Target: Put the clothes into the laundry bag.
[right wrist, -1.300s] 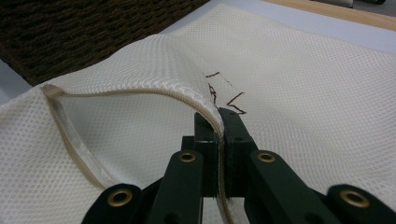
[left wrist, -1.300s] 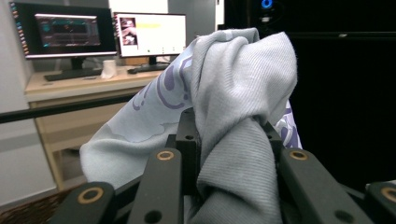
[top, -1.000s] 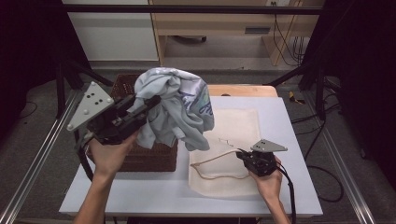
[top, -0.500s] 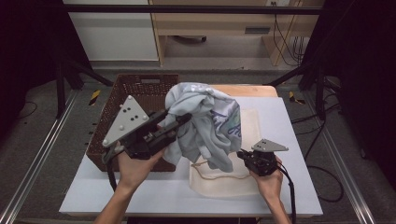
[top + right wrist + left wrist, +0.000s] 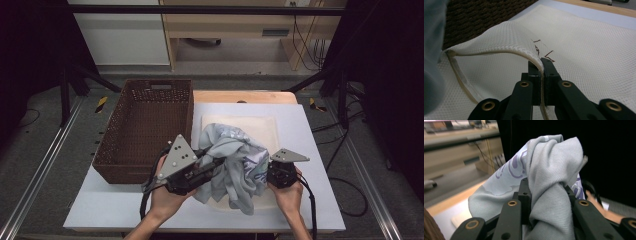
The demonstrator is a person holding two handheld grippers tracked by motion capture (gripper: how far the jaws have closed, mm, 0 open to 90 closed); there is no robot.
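grey knit fabric is what my left gripper (image 5: pixel 207 165) has hold of: a bunched grey garment (image 5: pixel 235 167) with purple print, clamped between jaws that stand partly closed around a thick fold. in the left gripper view the cloth (image 5: pixel 549 175) rises in a bundle out of the jaws and drapes to both sides. in the high view the garment hangs from this gripper over the near half of a white mesh bag (image 5: pixel 255 127), which lies flat on the white table (image 5: pixel 310 150).

my right gripper (image 5: pixel 541 63) has its jaws fully closed on the seamed edge of the mesh bag (image 5: pixel 584 45), pinching the rim and lifting it so that the mouth stands open as an arch. i see the garment at the left edge of this view, just beside that mouth. in the high view the right gripper (image 5: pixel 270 172) sits at the garment's right side.

a brown woven basket (image 5: pixel 145 125) stands on the table's left part, beside the bag.
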